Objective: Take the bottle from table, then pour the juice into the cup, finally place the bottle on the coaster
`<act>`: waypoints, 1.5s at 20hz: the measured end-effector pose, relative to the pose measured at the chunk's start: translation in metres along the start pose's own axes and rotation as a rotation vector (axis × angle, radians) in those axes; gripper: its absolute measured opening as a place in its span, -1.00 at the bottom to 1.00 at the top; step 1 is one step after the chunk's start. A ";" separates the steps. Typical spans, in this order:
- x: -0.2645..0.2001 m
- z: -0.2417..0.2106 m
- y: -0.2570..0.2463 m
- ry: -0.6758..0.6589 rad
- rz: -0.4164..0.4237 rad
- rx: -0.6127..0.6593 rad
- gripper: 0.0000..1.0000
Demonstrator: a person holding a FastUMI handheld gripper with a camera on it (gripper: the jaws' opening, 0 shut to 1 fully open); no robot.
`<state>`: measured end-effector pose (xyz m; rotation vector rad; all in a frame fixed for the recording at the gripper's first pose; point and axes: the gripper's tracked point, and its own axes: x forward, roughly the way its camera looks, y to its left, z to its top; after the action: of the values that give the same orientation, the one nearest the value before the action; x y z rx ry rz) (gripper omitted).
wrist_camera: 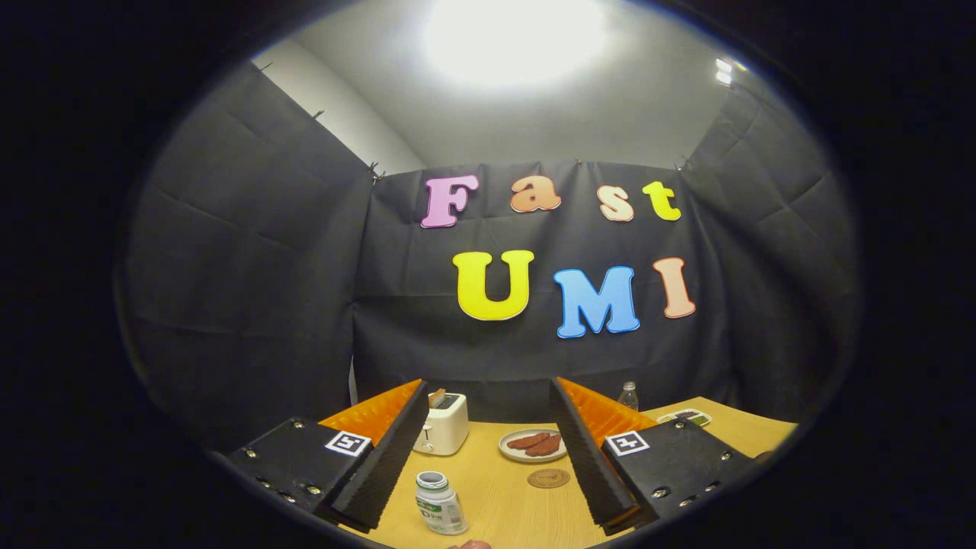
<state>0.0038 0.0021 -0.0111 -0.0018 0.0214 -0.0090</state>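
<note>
gripper [488, 450]: fingers spread wide, holding nothing | bottle [440, 502]: upright on the table [518, 503], between the fingers, nearer the left one | coaster [548, 478]: between them, by the right finger | plate [533, 445]: just beyond the coaster

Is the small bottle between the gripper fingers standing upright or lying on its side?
Upright: the bottle stands on the table, neck pointing up. The open gripper is not touching it.

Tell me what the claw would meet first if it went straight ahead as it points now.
The open claw aims above the wooden table. Between its fingers lie the small green-capped white bottle, round brown coaster and plate of reddish food; probably it passes over them to the black cloth wall.
</note>
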 end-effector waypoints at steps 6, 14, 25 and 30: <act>0.002 -0.012 -0.005 0.017 -0.032 0.002 0.93; 0.001 -0.024 -0.001 0.028 -0.053 -0.020 0.93; 0.016 -0.083 0.068 0.092 0.011 -0.047 0.94; 0.025 -0.126 0.083 0.141 0.008 -0.011 0.93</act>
<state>0.0269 0.0850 -0.1381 -0.0117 0.1623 -0.0006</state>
